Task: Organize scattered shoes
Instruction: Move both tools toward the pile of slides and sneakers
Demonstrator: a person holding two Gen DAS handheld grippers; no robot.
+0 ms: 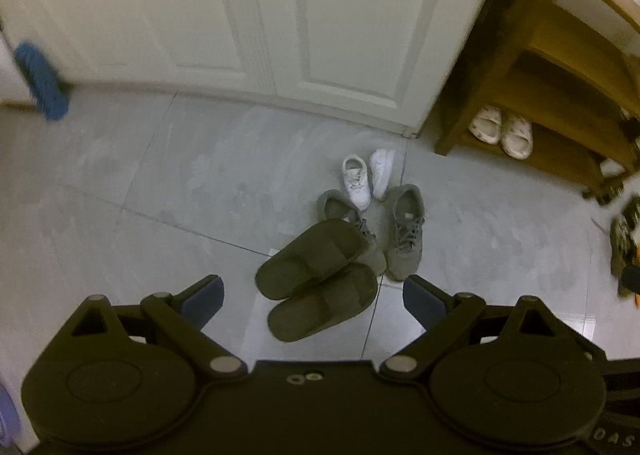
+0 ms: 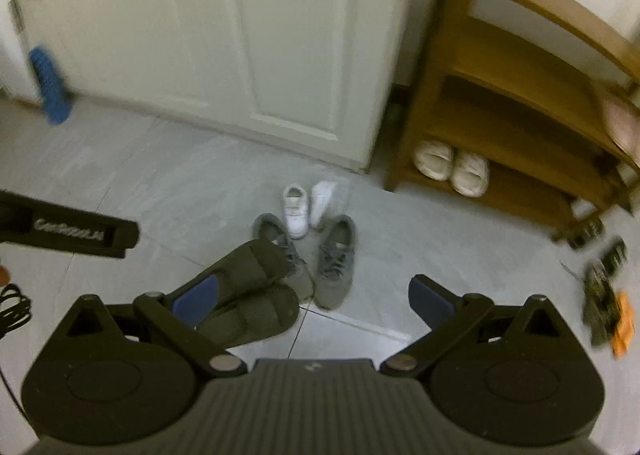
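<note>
— Shoes are lying in a loose cluster on the grey tiled floor (image 1: 140,183), in front of the white door (image 1: 280,15). What are you seeing nearest?

— Two dark slippers (image 1: 316,279) are sitting side by side, one overlapping the other, and the upper one is resting against the toe of a grey sneaker (image 1: 340,211). The second grey sneaker (image 1: 406,231) is lying just beside it, to the right.

— And behind those?

— A pair of small white sneakers (image 1: 366,179) is sitting between the grey ones and the door. Two pale slippers (image 2: 450,165) are already standing on the bottom shelf of the wooden rack (image 2: 512,95).

— What are the grippers doing?

— The left gripper (image 1: 312,295) is hovering above the dark slippers with its jaws spread wide, gripping nothing. The right gripper (image 2: 314,295) is hanging over the same pile, jaws also wide apart and empty. Its left finger is overlapping the slippers in view; whether it is touching them I cannot tell.

— Anything else?

— Something blue (image 1: 40,81) is leaning near the door, blurred.
</note>
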